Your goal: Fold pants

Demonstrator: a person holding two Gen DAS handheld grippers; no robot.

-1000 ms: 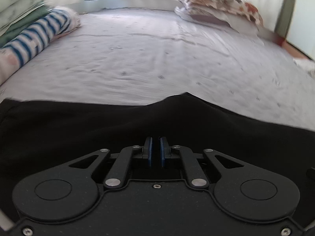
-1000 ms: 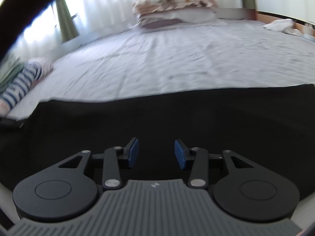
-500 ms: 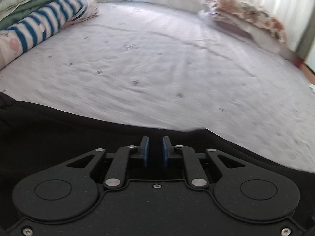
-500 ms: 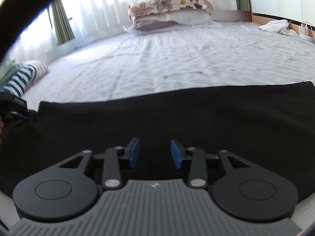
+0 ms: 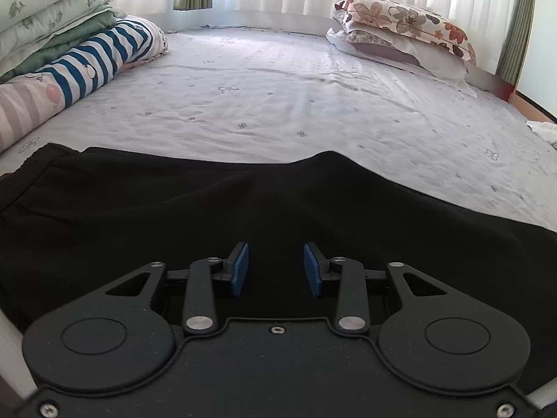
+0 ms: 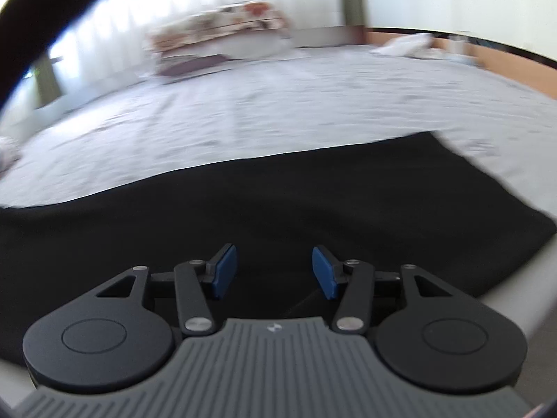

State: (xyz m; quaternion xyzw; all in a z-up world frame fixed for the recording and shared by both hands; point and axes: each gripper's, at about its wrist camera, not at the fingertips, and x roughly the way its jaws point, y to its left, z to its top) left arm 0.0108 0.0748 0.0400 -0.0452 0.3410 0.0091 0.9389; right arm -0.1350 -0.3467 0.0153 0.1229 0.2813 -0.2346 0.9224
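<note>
Pants (image 5: pixel 243 216) lying crosswise along bed (image 5: pixel 278 104) edge, waistband left, both jaws opening, empty

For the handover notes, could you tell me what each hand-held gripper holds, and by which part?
Nothing: the left hand-held gripper and right hand-held gripper are both opening, pads clear above the black pants.

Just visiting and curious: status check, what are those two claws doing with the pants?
Left gripper and right gripper both opening, gripping nothing. Black pants flat on the bed sheet. Nothing in the way.
</note>
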